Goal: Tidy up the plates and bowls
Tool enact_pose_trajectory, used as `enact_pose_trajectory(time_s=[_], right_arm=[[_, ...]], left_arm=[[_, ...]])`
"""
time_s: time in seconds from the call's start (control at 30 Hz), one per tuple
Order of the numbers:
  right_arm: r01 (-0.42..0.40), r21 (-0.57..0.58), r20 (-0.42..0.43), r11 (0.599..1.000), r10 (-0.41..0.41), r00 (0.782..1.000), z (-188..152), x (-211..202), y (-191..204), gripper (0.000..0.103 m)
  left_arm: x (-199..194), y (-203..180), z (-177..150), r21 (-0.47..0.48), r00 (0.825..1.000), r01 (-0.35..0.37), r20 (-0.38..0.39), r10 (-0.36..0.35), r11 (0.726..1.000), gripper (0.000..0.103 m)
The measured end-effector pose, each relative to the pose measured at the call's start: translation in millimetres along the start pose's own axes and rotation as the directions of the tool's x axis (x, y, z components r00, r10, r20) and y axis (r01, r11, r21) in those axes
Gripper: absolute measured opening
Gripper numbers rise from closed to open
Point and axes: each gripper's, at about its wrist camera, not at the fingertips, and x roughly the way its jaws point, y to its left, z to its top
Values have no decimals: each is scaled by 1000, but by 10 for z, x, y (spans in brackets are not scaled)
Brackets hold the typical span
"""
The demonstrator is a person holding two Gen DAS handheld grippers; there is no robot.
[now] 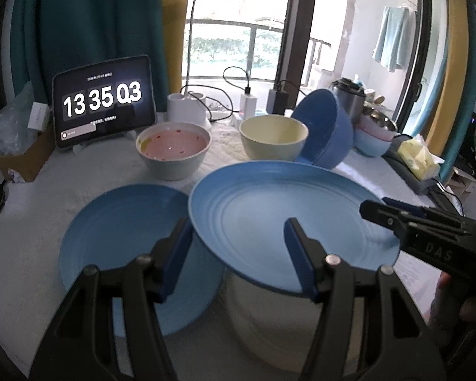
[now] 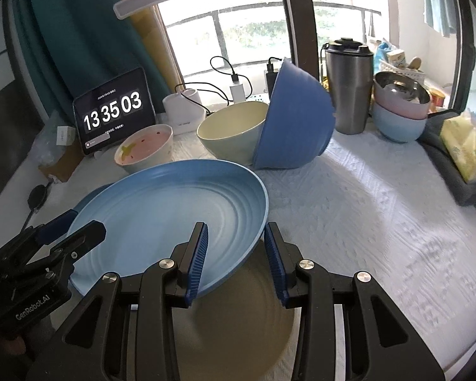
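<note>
A tilted blue plate [image 2: 161, 212] fills the frame's centre, its lower right rim pinched by the right gripper [image 2: 236, 255]. The left gripper [image 1: 234, 257] straddles its near edge; whether those pads press, I cannot tell. Bare white cloth [image 2: 380, 222] lies open at right.

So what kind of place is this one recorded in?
Most likely a lived-in home, on a cloth-covered table by a balcony window. Laundry hangs outside, and a tablet clock and steel tumbler sit among the bowls.
</note>
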Motion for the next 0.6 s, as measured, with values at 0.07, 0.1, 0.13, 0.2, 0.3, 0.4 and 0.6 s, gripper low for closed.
enact_pose_trajectory(time_s=[0.07,0.1,0.13,0.2,0.3,0.4,0.6], right_arm=[[2,4,8,1000,-2,1000,-53,-85,2,40],[2,7,11,1000,-2,1000,-88,-122,0,40],[2,9,13,1000,-2,1000,-111,-153,0,40],[4,10,18,1000,-4,1000,-159,-214,1,40],[8,8,21,1000,-8,1000,-224,-295,-1,40],[9,12,18,1000,-9,1000,-272,-336,-18,40],[3,22,-2,1000,-3,1000,-415,-329,-59,40]], left_arm=[[-79,-30,-25,9,1000,3,11,-3,1000,61],[-117,-42,-36,11,1000,4,17,-4,1000,61],[-159,-58,-53,14,1000,4,23,-5,1000,61],[-210,-84,-83,16,1000,5,28,-5,1000,61],[-268,-127,-142,18,1000,11,27,-12,1000,61],[-290,-160,-194,22,1000,12,22,-13,1000,61],[-271,-202,-323,30,1000,4,-16,-3,1000,61]])
